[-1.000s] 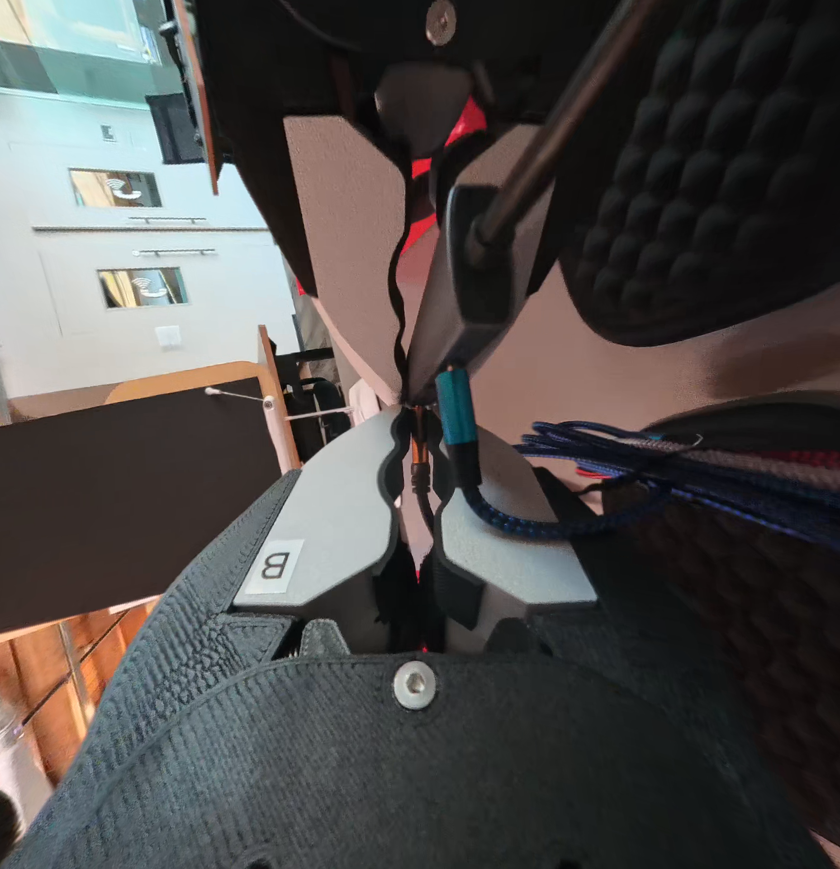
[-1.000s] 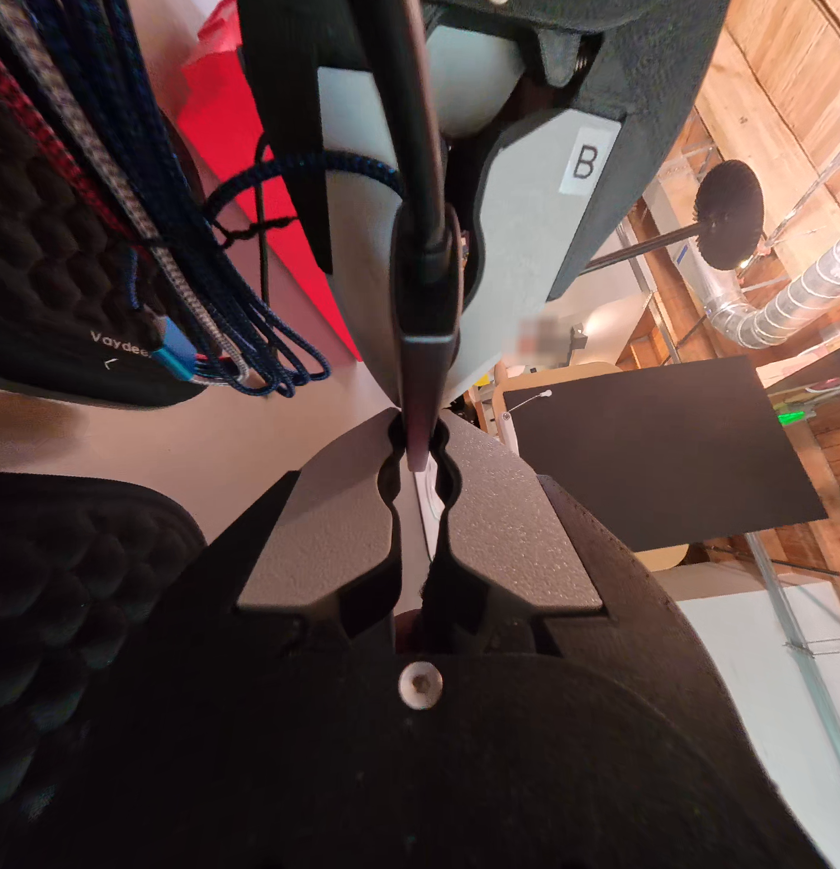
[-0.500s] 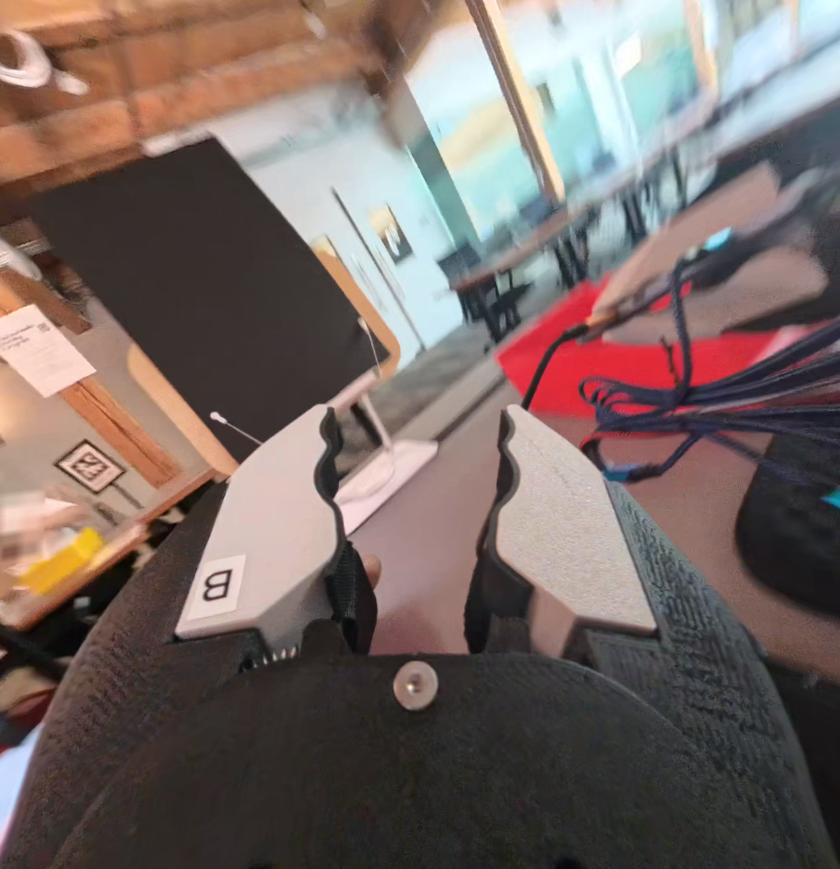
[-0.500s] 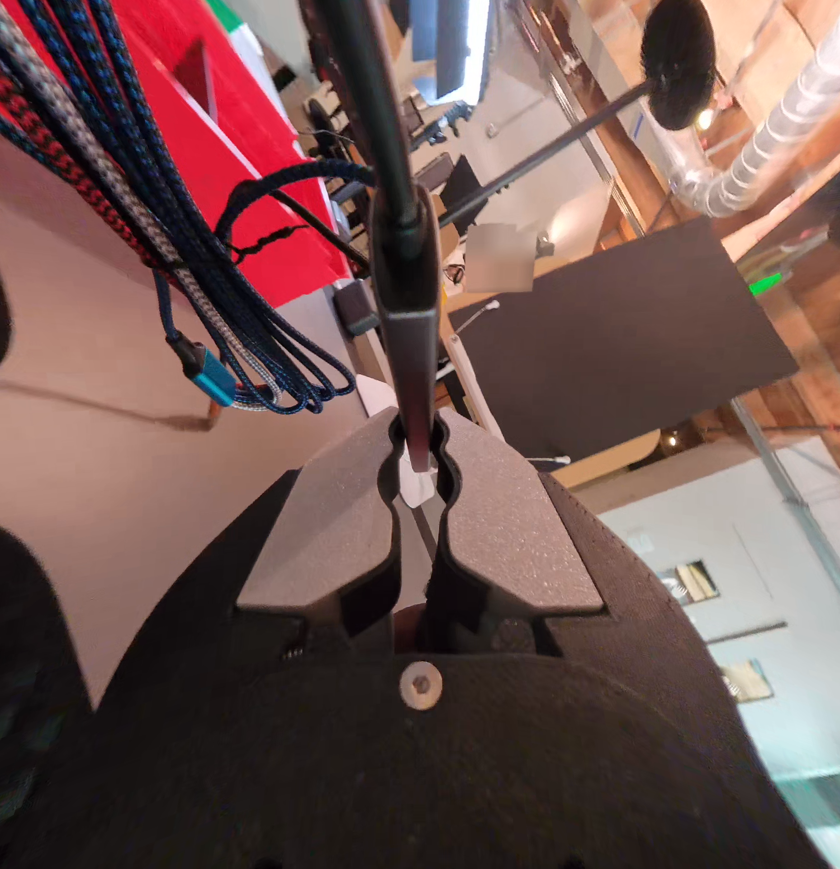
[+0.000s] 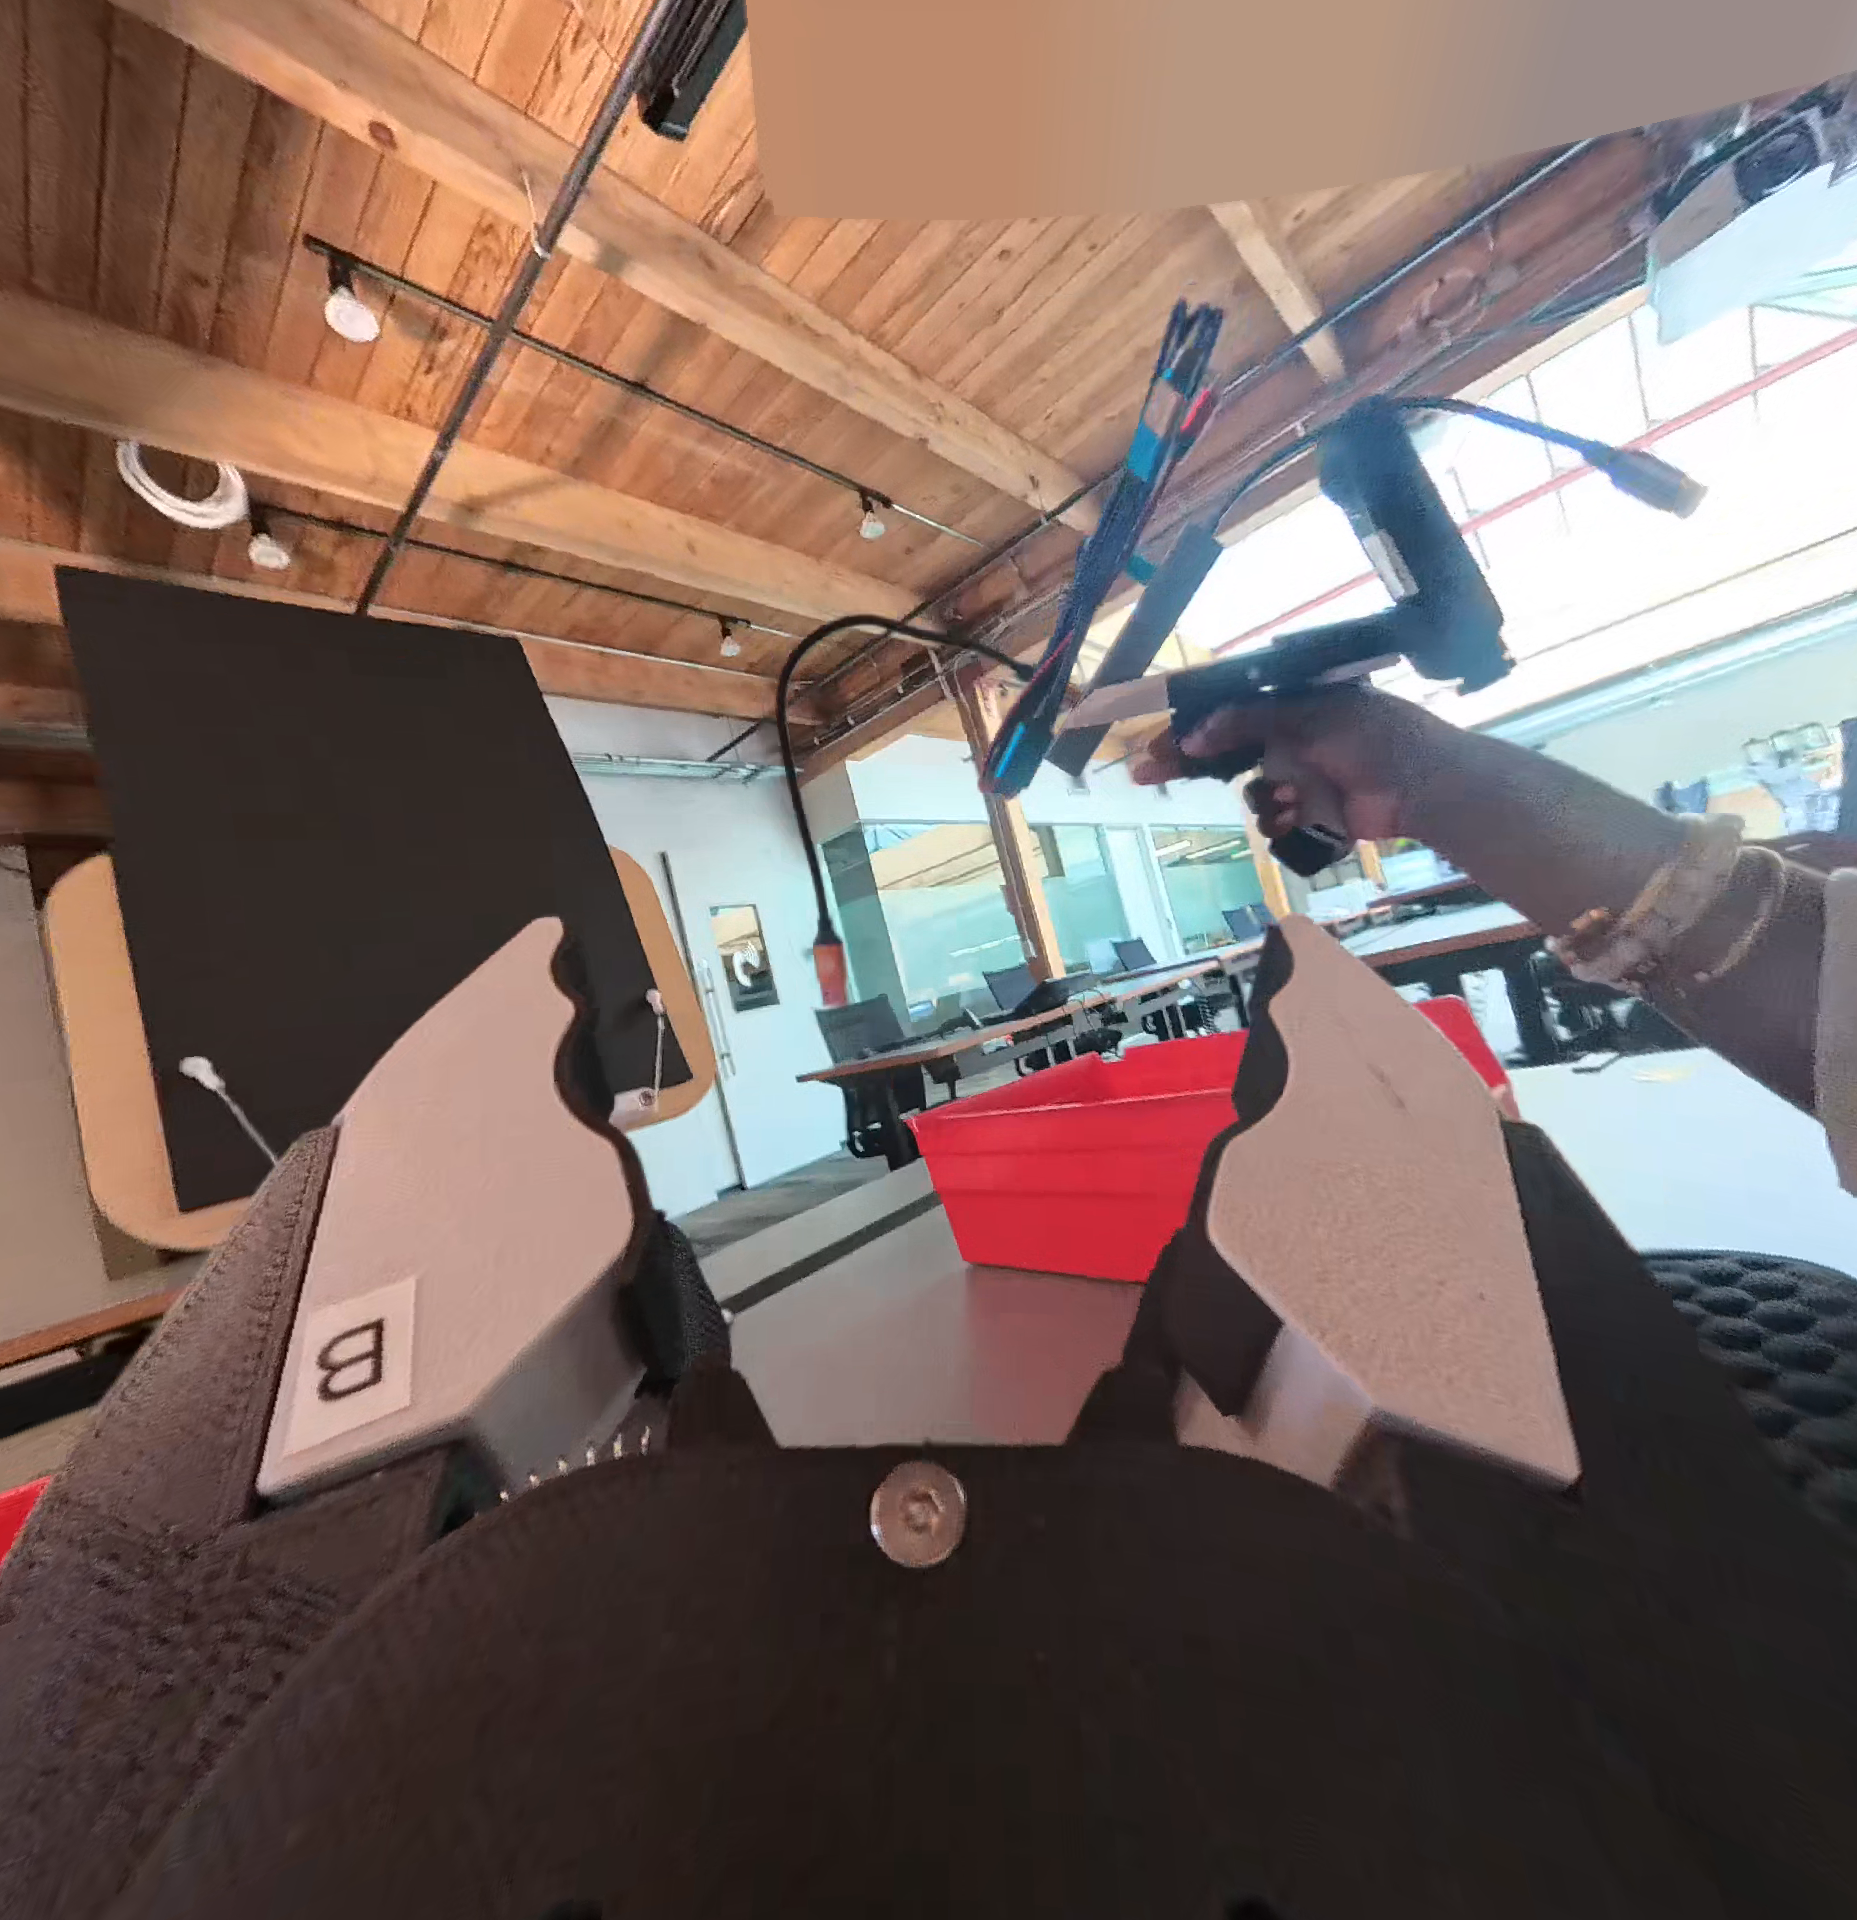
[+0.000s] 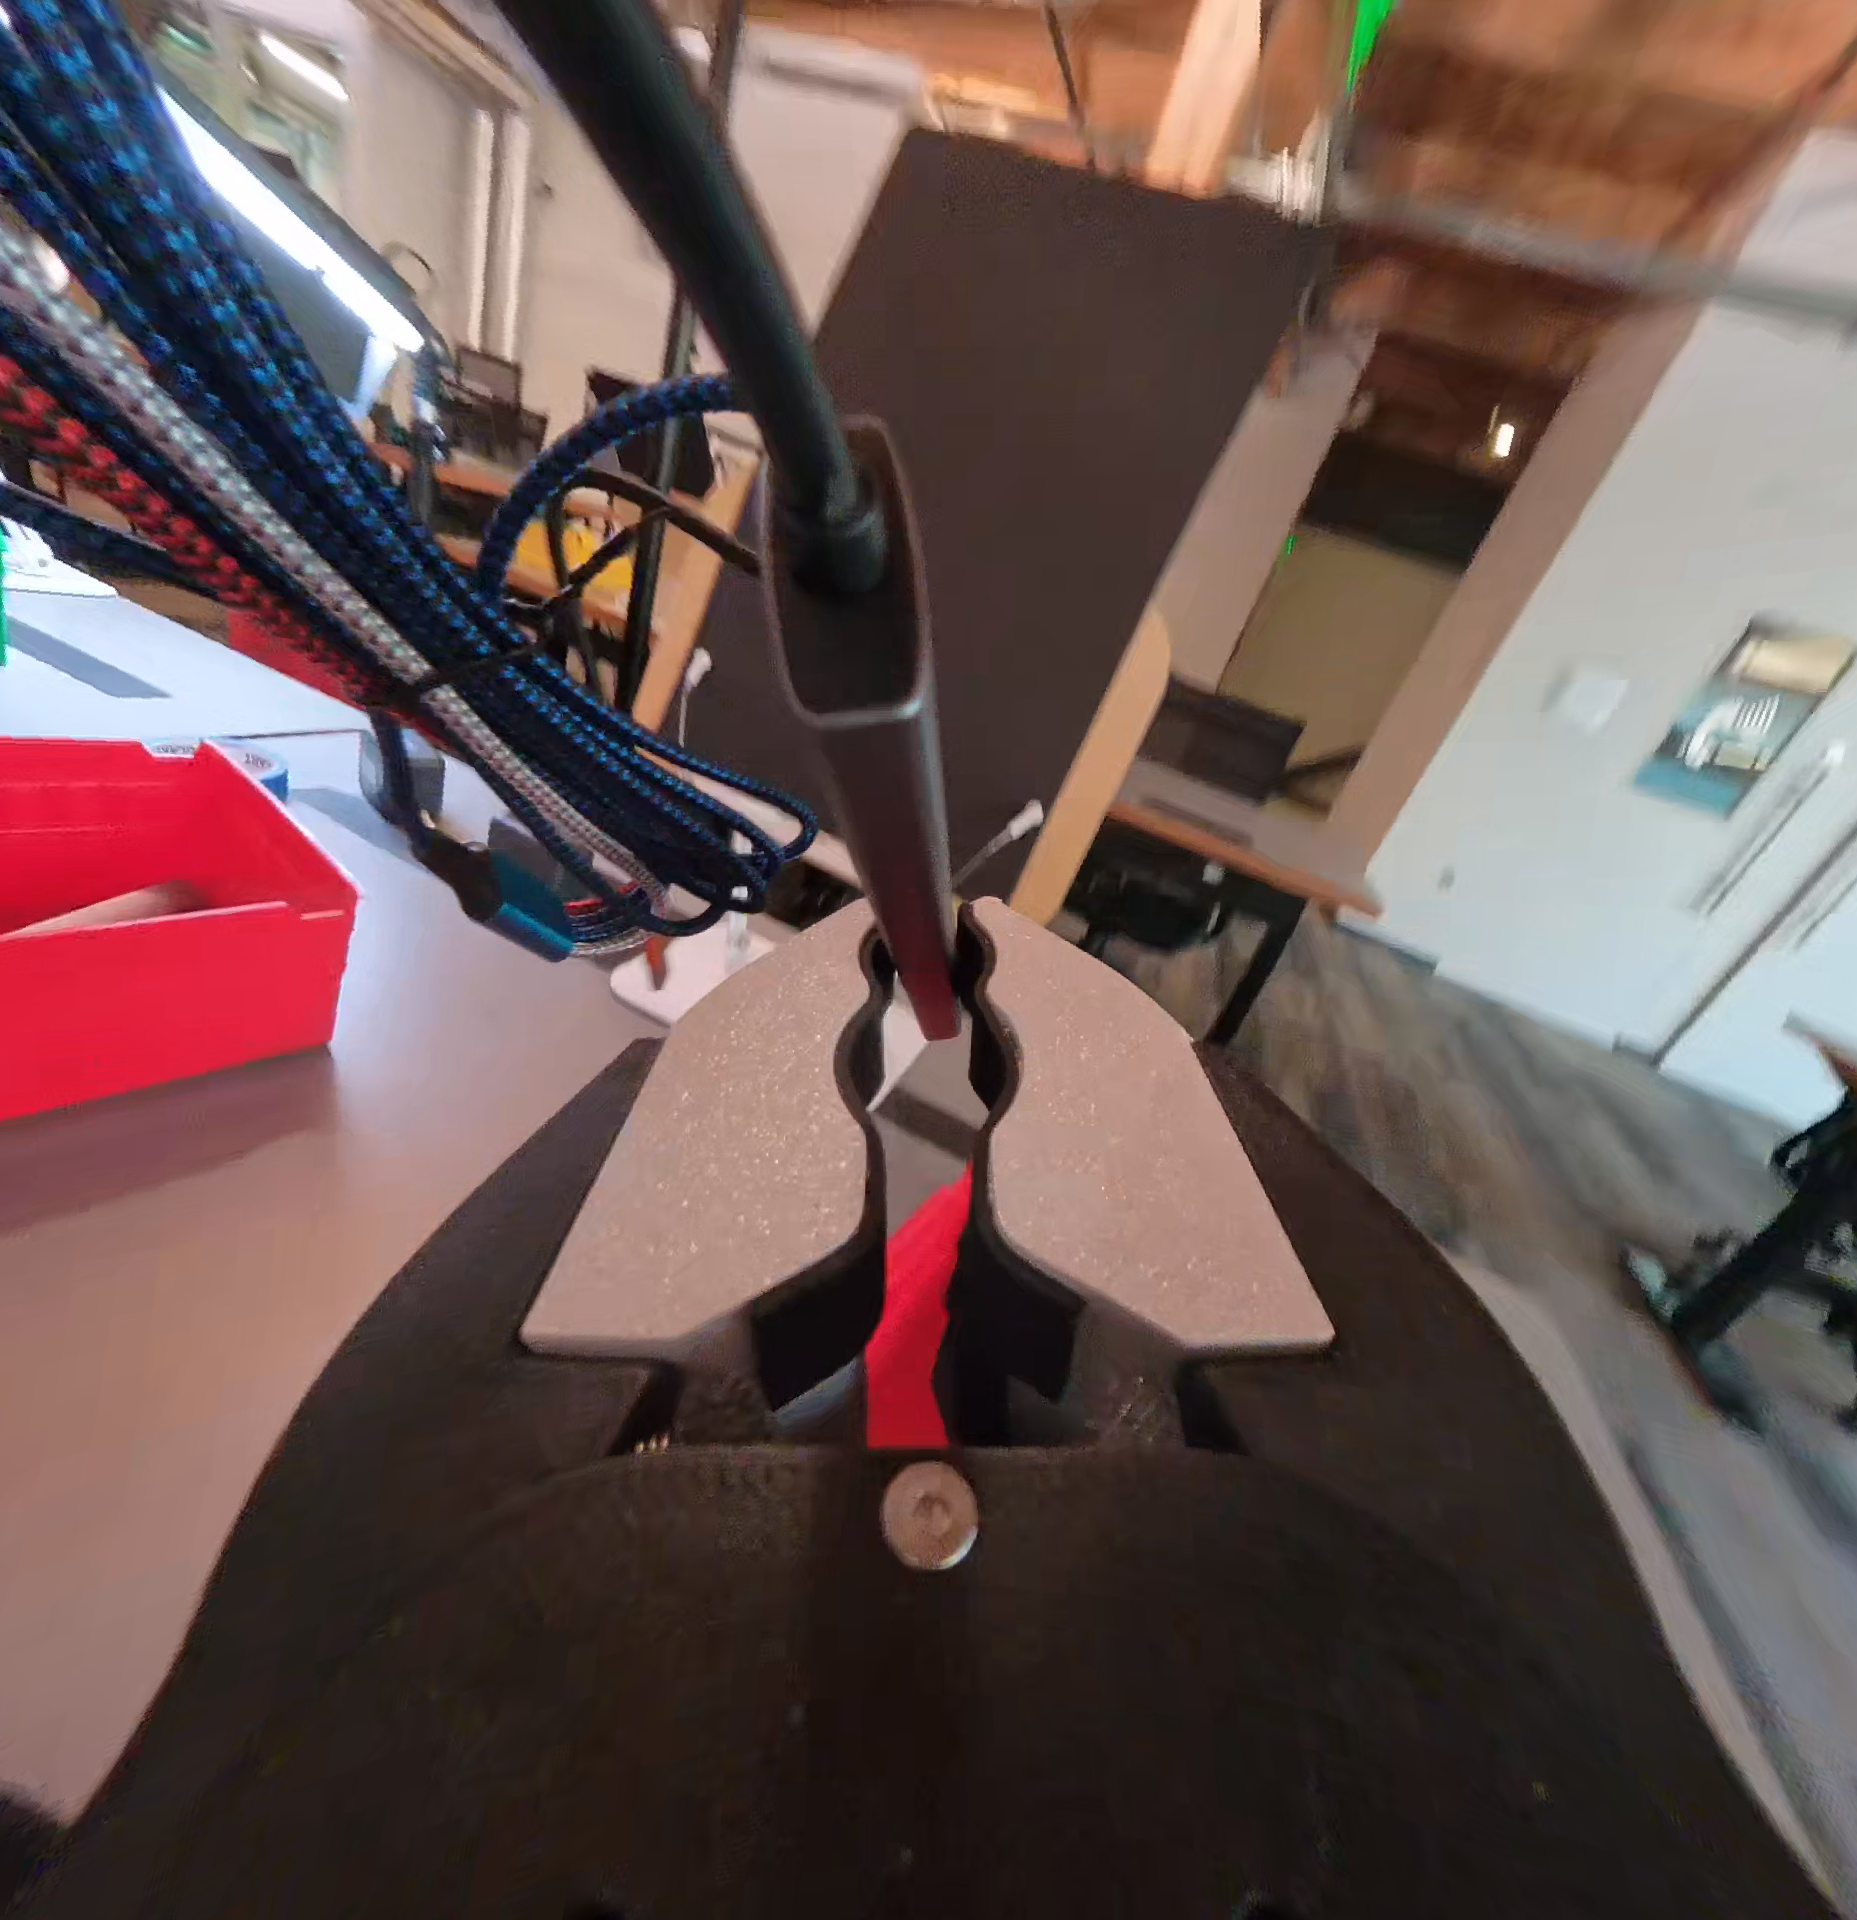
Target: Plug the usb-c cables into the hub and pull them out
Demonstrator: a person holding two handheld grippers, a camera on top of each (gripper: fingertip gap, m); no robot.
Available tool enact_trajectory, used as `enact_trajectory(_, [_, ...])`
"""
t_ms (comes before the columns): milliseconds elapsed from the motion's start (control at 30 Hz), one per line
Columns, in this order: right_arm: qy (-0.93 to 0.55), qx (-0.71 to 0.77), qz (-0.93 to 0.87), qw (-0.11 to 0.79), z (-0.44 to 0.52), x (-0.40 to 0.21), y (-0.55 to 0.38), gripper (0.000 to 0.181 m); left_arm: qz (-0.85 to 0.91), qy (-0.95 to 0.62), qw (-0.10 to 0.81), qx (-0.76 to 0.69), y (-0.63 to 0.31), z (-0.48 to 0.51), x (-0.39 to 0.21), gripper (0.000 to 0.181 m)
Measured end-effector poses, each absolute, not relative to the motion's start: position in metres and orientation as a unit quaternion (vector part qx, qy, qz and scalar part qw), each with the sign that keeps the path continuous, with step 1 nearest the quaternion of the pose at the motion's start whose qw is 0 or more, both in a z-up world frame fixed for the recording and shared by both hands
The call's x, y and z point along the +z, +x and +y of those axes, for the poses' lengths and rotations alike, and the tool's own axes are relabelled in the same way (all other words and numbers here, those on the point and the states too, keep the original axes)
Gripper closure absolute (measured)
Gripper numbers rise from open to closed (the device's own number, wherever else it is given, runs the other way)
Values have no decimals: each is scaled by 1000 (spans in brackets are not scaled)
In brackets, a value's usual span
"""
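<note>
My right gripper (image 6: 922, 920) is shut on the lower end of the slim grey hub (image 6: 862, 707), and its thick black cable (image 6: 695, 208) runs up out of frame. A tied bundle of blue, red and grey braided usb-c cables (image 6: 384, 582) hangs to the hub's left, with a teal plug (image 6: 524, 914) loose at the bottom. My left gripper (image 5: 916, 935) is wide open and empty, pointing upward over the table. In its view a hand (image 5: 1371, 769) holds the right gripper (image 5: 1090, 717) high at the upper right, with the hub (image 5: 1163, 613) and the cable bundle (image 5: 1100, 582).
A red bin (image 5: 1059, 1174) stands on the brown table (image 5: 903, 1340), and it also shows in the right wrist view (image 6: 124, 935). A black textured pad (image 5: 1786, 1351) lies at the right. A black panel on a stand (image 5: 311, 883) is behind the table. My hands' fingertips stand some 30 centimetres from each other.
My left gripper let go of the teal plug at the hub, opened wide and swung away, now tilted upward. My right gripper kept the hub and lifted it, with the cable bundle hanging.
</note>
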State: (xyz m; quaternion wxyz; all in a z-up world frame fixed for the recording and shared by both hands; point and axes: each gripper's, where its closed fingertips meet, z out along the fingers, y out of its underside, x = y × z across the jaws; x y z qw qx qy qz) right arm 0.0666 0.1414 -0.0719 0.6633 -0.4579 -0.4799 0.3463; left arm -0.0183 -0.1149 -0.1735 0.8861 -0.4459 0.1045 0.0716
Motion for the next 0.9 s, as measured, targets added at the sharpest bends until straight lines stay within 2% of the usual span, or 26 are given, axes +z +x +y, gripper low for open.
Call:
enact_trajectory(100, [-523,343,-470,622,169,-85,86,171,107,-447,885,74,-17,-115,-175,66])
enact_trajectory(367, [-626,281,-428,589,220,-126,148,172,119,-472,869,89,-15,-108,-182,68])
enact_trajectory(467, [-668,264,-457,525,224,-163,151,172,126,-478,864,92,-13,-106,-185,68])
enact_trajectory(633, [-740,193,-528,368,223,-250,157,171,135,-489,857,91,-10,-103,-189,69])
enact_trajectory(767, [-763,199,-534,306,221,-287,153,170,138,-496,853,83,-9,-101,-191,70])
enact_trajectory(900, [-780,183,-522,293,229,-303,152,172,147,-508,845,82,-6,-97,-195,72])
